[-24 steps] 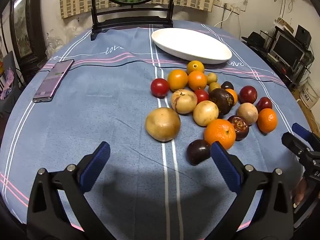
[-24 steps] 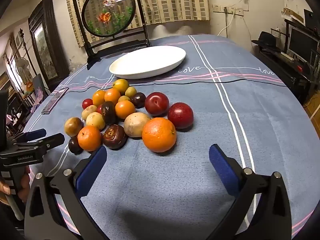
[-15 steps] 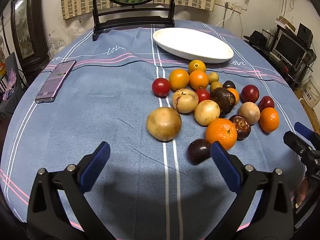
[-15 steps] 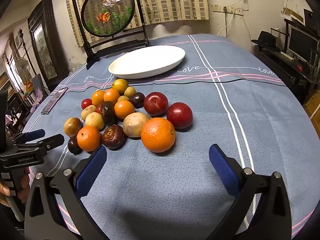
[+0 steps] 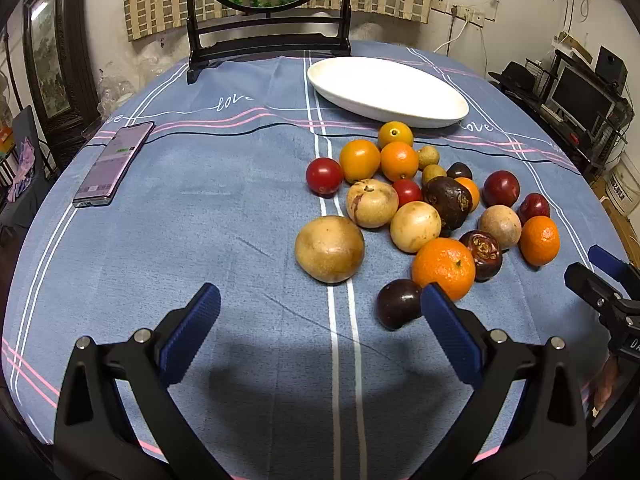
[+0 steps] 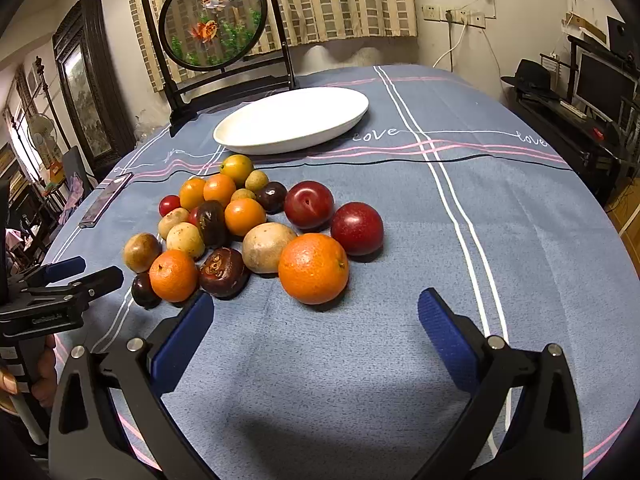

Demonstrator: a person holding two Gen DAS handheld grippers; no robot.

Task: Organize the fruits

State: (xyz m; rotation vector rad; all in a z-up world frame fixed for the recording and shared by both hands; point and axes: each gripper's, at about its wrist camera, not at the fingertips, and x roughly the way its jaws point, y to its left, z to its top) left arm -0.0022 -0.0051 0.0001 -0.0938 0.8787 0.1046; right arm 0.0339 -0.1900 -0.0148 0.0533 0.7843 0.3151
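Several loose fruits lie in a cluster on the blue tablecloth: oranges, red plums, dark passion fruits and tan round fruits. A big tan fruit (image 5: 329, 249) lies nearest my left gripper (image 5: 316, 318), which is open and empty just short of it. A dark plum (image 5: 398, 303) sits by its right finger. My right gripper (image 6: 316, 322) is open and empty, just in front of a large orange (image 6: 313, 268). Two red plums (image 6: 309, 204) lie behind the orange. An empty white oval plate (image 5: 386, 91) stands beyond the fruit; it also shows in the right wrist view (image 6: 292, 120).
A phone (image 5: 114, 164) lies on the cloth at the left. A round framed screen on a black stand (image 6: 214, 24) stands at the table's far edge. The other gripper shows at the right edge of the left view (image 5: 604, 292) and the left edge of the right view (image 6: 60, 288).
Both grippers have drifted slightly forward toward the fruit cluster. Both remain open and the fruits have not moved.
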